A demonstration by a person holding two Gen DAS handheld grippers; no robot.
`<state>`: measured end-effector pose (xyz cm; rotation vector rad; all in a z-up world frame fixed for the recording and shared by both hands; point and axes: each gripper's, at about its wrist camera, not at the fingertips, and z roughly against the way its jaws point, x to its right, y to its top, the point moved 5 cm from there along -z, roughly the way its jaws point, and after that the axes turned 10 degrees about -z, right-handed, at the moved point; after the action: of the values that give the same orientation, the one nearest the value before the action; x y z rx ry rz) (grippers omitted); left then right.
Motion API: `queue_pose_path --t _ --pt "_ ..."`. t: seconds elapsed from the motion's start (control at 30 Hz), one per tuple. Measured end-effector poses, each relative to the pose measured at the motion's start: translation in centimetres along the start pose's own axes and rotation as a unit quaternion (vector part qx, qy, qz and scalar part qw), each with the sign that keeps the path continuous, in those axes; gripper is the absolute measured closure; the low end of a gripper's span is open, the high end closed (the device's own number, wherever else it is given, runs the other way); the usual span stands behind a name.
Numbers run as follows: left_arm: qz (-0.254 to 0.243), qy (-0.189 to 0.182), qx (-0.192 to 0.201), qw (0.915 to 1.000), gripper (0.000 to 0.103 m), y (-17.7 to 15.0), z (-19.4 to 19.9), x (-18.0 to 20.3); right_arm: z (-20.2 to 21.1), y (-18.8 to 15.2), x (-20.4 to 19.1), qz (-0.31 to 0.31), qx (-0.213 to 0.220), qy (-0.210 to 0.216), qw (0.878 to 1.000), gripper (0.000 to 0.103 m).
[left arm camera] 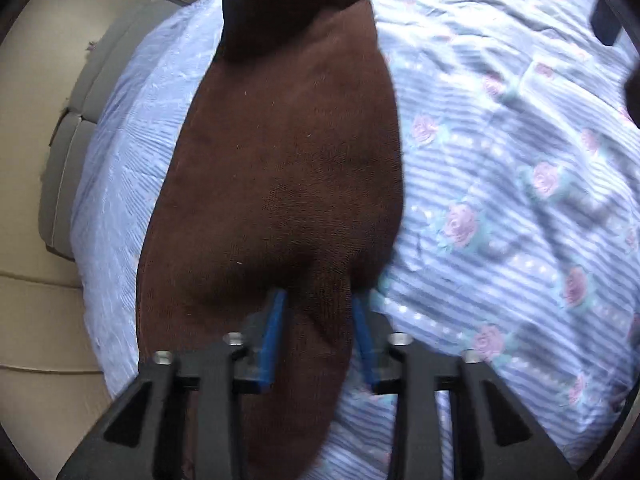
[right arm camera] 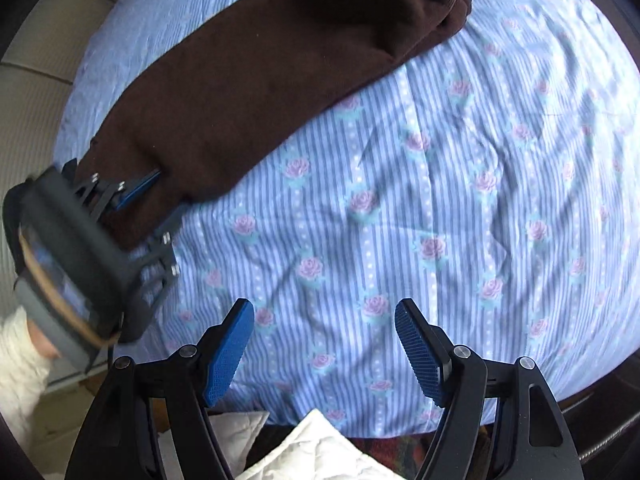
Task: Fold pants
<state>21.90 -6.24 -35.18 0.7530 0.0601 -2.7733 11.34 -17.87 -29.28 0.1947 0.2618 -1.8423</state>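
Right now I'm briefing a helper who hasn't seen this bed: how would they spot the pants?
Find the bed's blue striped sheet with pink roses. Along its left side lies a long dark brown pair of pants, one end pinched by the left hand-held gripper. It is the only plain, dark fabric there.

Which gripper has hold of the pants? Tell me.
The left gripper: its blue fingers are closed on a bunch of the brown pants. The right gripper is open over the floral sheet, apart from the pants.
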Motion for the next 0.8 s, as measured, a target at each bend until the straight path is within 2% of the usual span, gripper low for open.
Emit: queue_pose_path --t 0.07,0.1,0.2,0.3,0.4,0.5,0.57,0.63,0.7,0.8 --pt "0.039 -0.048 0.002 0.9981 0.091 0.0 0.3 -1.5 -0.1 0.0 -0.1 0.005 -0.002 0.007 1.000 0.029" --pt "0.071 -0.079 0.004 0.9944 0.091 -0.1 0.7 -2.6 -0.1 0.0 -0.3 0.009 -0.001 0.014 1.000 0.029" --pt "0.167 -0.154 0.011 0.9738 0.092 -1.0 1.1 -6.5 0.2 0.6 -1.3 0.020 -0.001 0.045 0.999 0.029" --pt "0.237 -0.201 0.016 0.9503 0.092 -2.1 0.7 -10.2 0.7 1.7 -2.8 0.036 0.003 0.084 0.996 0.029" --pt "0.283 -0.217 0.020 0.9341 0.092 -2.8 0.0 -12.4 1.6 3.4 -5.2 0.068 0.019 0.112 0.991 0.029" --pt "0.314 -0.213 0.023 0.9249 0.092 -2.9 -1.0 -14.2 2.7 5.3 -7.9 0.101 0.038 0.138 0.985 0.029" --pt "0.341 -0.224 0.022 0.9126 0.092 -3.5 -1.7 -15.1 3.2 6.7 -9.6 0.116 0.045 0.157 0.980 0.029" --pt "0.375 -0.239 0.021 0.8954 0.092 -4.1 -2.5 -16.1 3.3 8.0 -11.2 0.127 0.050 0.171 0.976 0.029" --pt "0.394 -0.248 0.020 0.8845 0.091 -4.3 -3.2 -16.6 3.2 9.1 -12.9 0.145 0.053 0.181 0.971 0.030" --pt "0.406 -0.257 0.019 0.8767 0.088 -4.5 -3.5 -16.6 2.5 10.1 -15.3 0.179 0.046 0.181 0.966 0.032"
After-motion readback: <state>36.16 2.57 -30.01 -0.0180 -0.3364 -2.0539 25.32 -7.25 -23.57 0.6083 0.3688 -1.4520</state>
